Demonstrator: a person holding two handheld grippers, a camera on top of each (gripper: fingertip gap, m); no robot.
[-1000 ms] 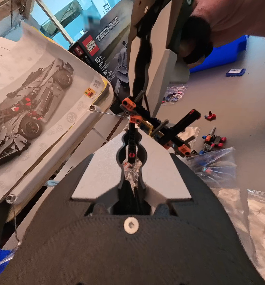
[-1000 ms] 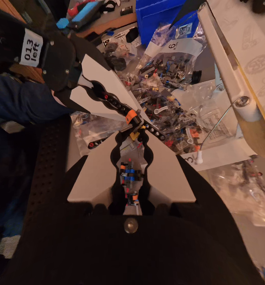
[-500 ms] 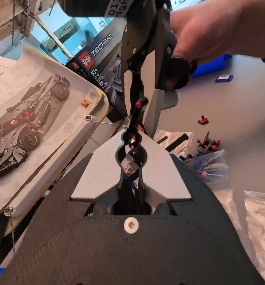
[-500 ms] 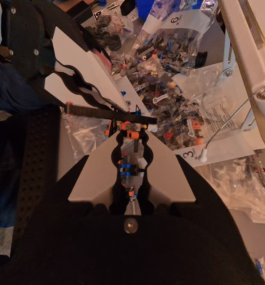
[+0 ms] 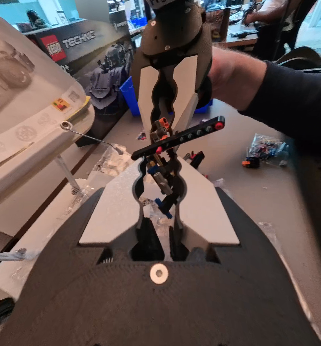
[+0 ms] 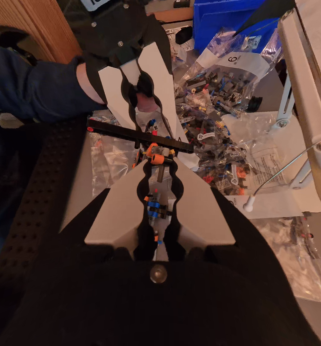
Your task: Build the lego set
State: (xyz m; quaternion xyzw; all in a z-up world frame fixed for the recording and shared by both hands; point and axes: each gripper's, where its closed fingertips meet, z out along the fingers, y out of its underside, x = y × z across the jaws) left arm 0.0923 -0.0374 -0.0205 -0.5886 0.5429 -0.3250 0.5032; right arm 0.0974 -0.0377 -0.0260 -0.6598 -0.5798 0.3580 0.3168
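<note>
Both tools meet above the tabletop over one small assembly. My left tool (image 5: pixel 160 164) is closed on the lower part of the assembly (image 5: pixel 160 176), a cluster of grey, blue and yellow pieces that runs down between its fingers. My right tool (image 5: pixel 162 129) comes in from the opposite side and is closed on the orange and grey connectors (image 5: pixel 160 127) at the top of the same cluster. A long black beam (image 5: pixel 178 137) with red pins crosses between the two tool tips, tilted, and appears joined to the cluster. In the right wrist view the beam (image 6: pixel 137 135) lies across the tips of the left tool (image 6: pixel 154 131), with the orange connector (image 6: pixel 156 159) just inside my right tool (image 6: pixel 158 161).

Step in hand, as I judge it: seating or aligning the beam on the connector stack while it is held in the air. The next move calls for steady opposed pressure along the pin axis, without twisting the beam loose.

The parts bags (image 6: pixel 217 112) lie heaped toward the instruction stand (image 6: pixel 305 93); the set's box (image 5: pixel 84 50) stands behind.
</note>
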